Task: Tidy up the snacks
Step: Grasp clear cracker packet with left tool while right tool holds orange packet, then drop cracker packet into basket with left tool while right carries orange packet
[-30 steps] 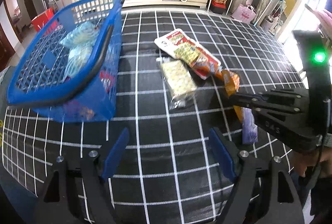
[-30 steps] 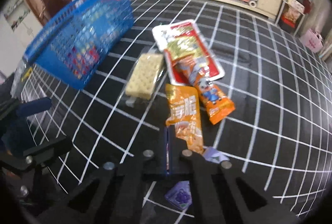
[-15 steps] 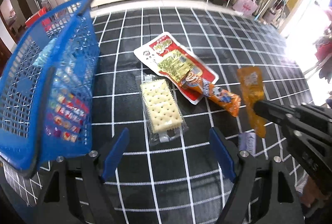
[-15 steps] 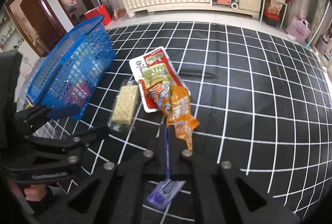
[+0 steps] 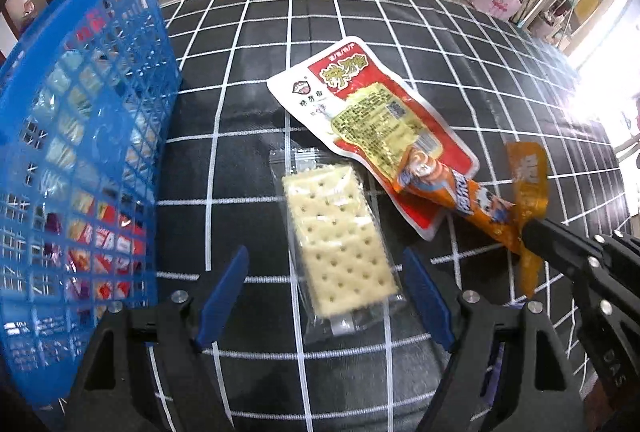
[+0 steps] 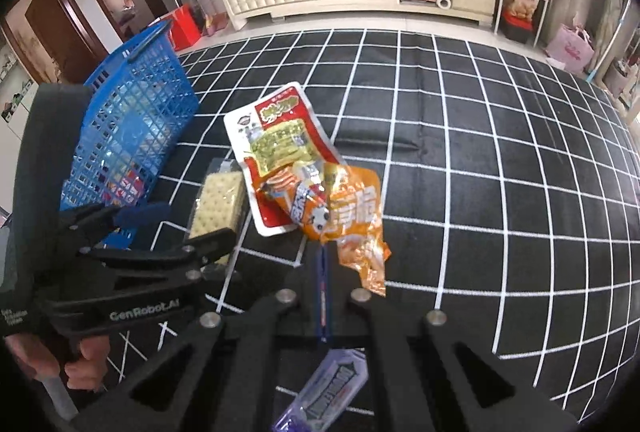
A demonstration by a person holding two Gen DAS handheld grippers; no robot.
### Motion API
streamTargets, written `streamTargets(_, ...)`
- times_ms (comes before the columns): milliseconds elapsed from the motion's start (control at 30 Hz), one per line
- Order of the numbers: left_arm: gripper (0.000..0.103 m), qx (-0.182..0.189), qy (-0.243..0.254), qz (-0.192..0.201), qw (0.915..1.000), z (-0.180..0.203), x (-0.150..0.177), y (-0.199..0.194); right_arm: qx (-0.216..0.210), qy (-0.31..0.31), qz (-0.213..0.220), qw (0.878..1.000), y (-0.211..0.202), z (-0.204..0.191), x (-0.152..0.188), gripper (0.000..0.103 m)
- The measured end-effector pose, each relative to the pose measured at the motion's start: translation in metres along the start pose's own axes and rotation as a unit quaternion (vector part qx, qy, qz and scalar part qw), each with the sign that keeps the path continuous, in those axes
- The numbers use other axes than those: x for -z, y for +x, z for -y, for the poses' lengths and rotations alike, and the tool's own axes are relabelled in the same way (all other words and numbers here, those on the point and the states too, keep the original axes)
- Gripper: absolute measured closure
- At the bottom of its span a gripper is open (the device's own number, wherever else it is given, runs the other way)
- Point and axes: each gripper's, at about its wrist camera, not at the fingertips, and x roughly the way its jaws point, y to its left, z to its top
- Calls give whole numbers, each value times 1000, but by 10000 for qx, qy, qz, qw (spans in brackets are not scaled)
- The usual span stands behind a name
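The person holds the right gripper (image 6: pixel 323 252) above the black tablecloth with white grid lines (image 6: pixel 480 160). Its two fingers are pressed together, and between them hangs a crinkled orange foil snack packet (image 6: pixel 354 220), pinched at one edge, so the rest of it droops freely in the air. In the left wrist view the same packet (image 5: pixel 528 188) shows lifted off the cloth.

The left gripper (image 5: pixel 326 296) is wide apart and holds nothing. It hovers low over a clear wrapped pack of pale square crackers (image 5: pixel 340 236), with one blue pad on each side, apart from the wrapper. I think it is placed so to take the crackers next.

The blue plastic mesh basket (image 5: pixel 80 160) stands at the left edge, tilted toward the camera, and several packets are already inside. It seems to be the collecting place, so the orange packet probably must travel there.

A large red and white flat pouch (image 5: pixel 372 128) and a long orange sausage stick (image 5: pixel 452 192) lie on the cloth, the stick resting partly on the pouch. A small purple sachet (image 6: pixel 324 392) lies under the right gripper.
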Motion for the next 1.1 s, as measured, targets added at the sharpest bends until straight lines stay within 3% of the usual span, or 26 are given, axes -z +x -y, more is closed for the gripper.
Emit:
streamTargets(267,28,-195,-22,-89,9998,-3,-6,14,-13,84,38,10000,-1,2,-2,100)
streamTargets(333,44,-261,66,-22,9996,-2,-4,12,1,96,26,10000,-2,2,-1,100)
streamTargets(367,59,-221,99,12,9997,-1,-2,8,12,107,25,9999,-3,2,0,100)
streamTargets(400,61,-192,144,-10,9997,0,-1,6,9,114,33,9999,-4,1,0,100)
streamTargets(533,62,223,123,-103,9996,4,13,-6,-37,203,42,9998,-11,-2,4,100)
streamTargets(900,62,482,273,720,9959,4,31,-104,-180,288,362,9988,-65,-26,0,100)
streamTargets(1100,62,811,151,948,9921,-26,35,-155,-230,31,668,9975,-99,-61,-11,100)
